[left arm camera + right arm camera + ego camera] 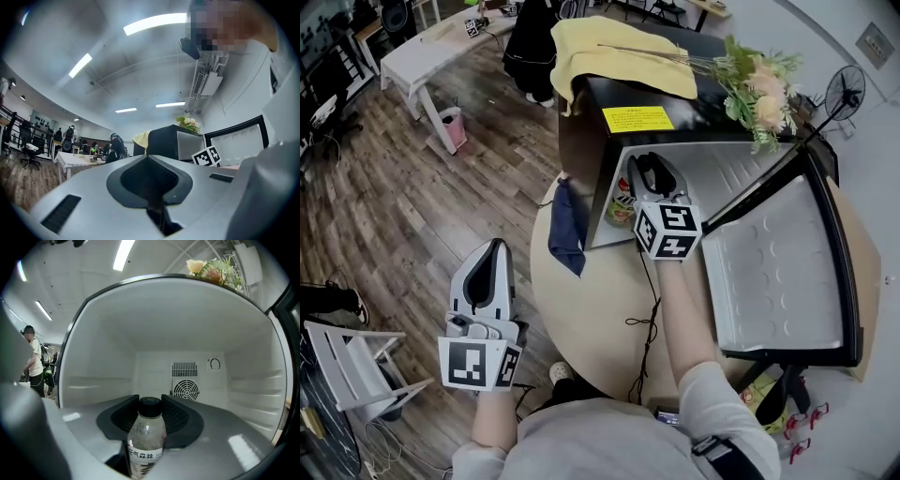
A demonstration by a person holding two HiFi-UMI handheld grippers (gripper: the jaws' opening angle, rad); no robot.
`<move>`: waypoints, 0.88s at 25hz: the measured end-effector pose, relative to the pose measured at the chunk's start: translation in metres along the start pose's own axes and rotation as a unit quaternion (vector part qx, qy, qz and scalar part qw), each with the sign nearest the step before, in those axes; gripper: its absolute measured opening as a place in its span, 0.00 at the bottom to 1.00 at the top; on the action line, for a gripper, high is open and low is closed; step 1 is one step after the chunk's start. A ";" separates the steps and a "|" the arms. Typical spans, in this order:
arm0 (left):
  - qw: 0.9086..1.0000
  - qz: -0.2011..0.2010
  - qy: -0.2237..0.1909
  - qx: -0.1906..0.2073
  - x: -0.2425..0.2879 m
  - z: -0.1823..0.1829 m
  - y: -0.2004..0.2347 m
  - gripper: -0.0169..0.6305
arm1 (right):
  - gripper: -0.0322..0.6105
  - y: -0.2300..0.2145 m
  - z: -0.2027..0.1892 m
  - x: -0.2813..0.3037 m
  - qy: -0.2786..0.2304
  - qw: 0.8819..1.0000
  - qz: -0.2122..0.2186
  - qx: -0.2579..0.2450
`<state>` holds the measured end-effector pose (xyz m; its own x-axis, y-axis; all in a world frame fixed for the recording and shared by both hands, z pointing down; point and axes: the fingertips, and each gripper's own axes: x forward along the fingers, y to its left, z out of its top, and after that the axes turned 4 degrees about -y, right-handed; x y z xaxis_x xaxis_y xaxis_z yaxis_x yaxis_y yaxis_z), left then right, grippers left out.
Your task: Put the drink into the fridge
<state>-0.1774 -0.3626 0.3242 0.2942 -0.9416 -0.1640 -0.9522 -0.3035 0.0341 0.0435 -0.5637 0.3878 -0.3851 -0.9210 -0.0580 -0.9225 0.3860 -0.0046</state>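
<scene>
Bottle held at the fridge mouth.
The right gripper (pixel 654 171) has its jaws clamped on the upright, black-capped bottle (pixel 146 437) at the mouth of the fridge (pixel 605 150), facing its white inside. The fridge stands at the far edge of the round surface (pixel 581 314), with its door (pixel 778 272) swung wide. The left gripper (pixel 492 255) hangs off the surface's left edge, jaws pressed together, nothing between them.
</scene>
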 end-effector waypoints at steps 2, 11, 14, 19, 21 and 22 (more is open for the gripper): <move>1.000 0.008 0.001 0.002 -0.002 -0.001 0.005 0.04 | 0.30 0.001 -0.011 0.005 0.010 1.000 0.001 0.004; 0.999 0.032 0.006 0.006 -0.004 -0.004 0.019 0.04 | 0.30 0.008 -0.039 0.019 0.035 0.999 0.005 0.005; 0.999 0.034 0.009 0.006 -0.004 -0.006 0.019 0.04 | 0.30 0.009 -0.046 0.020 0.041 0.999 0.005 -0.001; 0.999 0.037 0.010 0.006 -0.004 -0.006 0.019 0.04 | 0.30 0.011 -0.048 0.019 0.041 0.999 0.010 -0.004; 0.999 0.035 0.009 0.006 -0.005 -0.005 0.017 0.04 | 0.31 0.013 -0.049 0.018 0.044 0.999 0.013 -0.005; 0.999 0.034 0.008 0.007 -0.005 -0.004 0.016 0.04 | 0.31 0.013 -0.049 0.017 0.046 0.999 0.015 -0.006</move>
<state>-0.1935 -0.3632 0.3296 0.2308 -0.9619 -0.1466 -0.9709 -0.2376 0.0303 0.0233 -0.5770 0.4358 -0.4123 -0.9104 0.0348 -0.9108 0.4128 0.0081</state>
